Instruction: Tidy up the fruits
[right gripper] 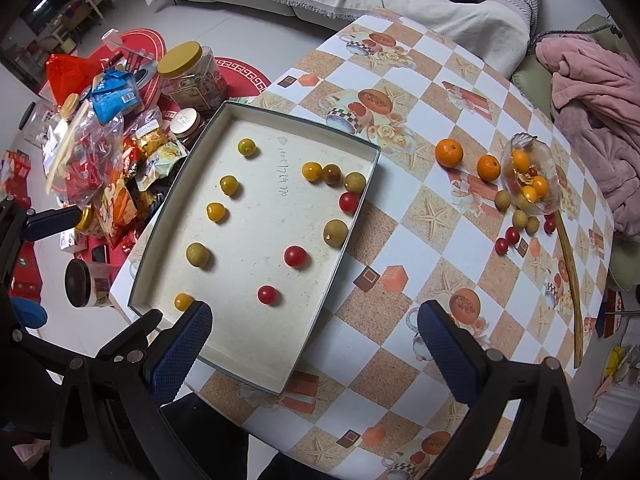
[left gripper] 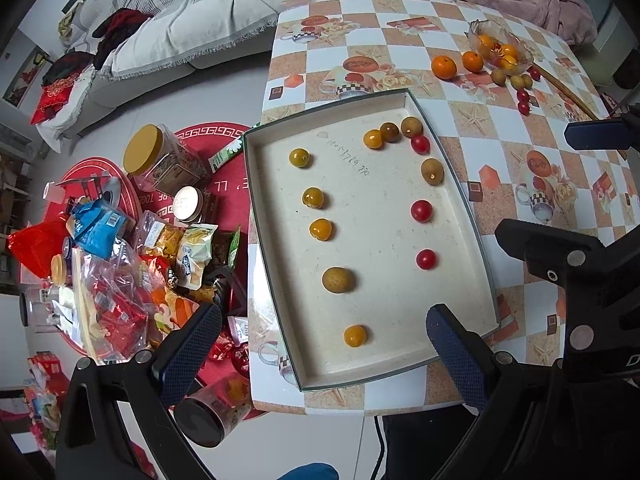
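Left wrist view: progress looks roughly half, as a judgement. Tray (left gripper: 280, 184) fills the middle of the frame, shallow, cream-floored, dark-rimmed, sitting on the checked tablecloth (left gripper: 472, 128). A dozen or so small fruits already lie in it, loosely ringed around its edges: yellow cherry tomatoes (left gripper: 320, 229) down the left side, red cherry tomatoes (left gripper: 421, 211) down the right, a few tan longans (left gripper: 338, 279) mixed in — not yet grouped by kind.

Still outside, upper right of the frame: glass bowl (left gripper: 500, 46) holding more orange and yellow fruit, two mandarins (left gripper: 443, 67) just left of it on the cloth, then a scatter of longans and red tomatoes below the bowl, well apart from the tray.

Fruit looks smooth, round, firm and prone to rolling; the tomatoes are glossy, the longans matt.

Left gripper (left gripper: 320, 344), bottom of frame, jaws spread wide over the tray's near end — nothing between them. Right gripper (right gripper: 316, 344) in the right wrist view likewise released, empty, over the tray's near corner.
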Motion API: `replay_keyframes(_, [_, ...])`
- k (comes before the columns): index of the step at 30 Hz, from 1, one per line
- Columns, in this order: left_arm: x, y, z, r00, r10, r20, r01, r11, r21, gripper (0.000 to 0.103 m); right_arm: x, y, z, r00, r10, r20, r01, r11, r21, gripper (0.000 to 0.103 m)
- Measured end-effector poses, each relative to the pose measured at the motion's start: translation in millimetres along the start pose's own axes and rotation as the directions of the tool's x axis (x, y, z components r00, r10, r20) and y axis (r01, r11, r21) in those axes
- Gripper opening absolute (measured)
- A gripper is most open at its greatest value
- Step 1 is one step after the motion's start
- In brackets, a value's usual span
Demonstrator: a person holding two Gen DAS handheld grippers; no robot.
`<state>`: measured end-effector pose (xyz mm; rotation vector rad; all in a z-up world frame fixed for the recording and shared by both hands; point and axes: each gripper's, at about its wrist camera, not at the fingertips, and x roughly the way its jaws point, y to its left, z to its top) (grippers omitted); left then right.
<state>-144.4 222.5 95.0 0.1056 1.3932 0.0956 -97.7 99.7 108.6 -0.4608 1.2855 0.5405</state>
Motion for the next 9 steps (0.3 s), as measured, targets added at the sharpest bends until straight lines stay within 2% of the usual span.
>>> replay_keyframes(5, [2.1,-1.0,-0.4,1.000,-0.018,-0.012,0.017,1.000,-0.010,0.103,0.5,-0.3,0.5,1.000,0.000,-0.001,0.000,1.000,0.003,0.103])
replay_keyframes(9, [-2.1,-0.8,-0.4,0.998,-0.058,0.013,0.058,0.998,-0.013,0.103,0.9,3.3,-1.4,1.000,-0.001,-0.007,0.001,1.000,0.003,0.103])
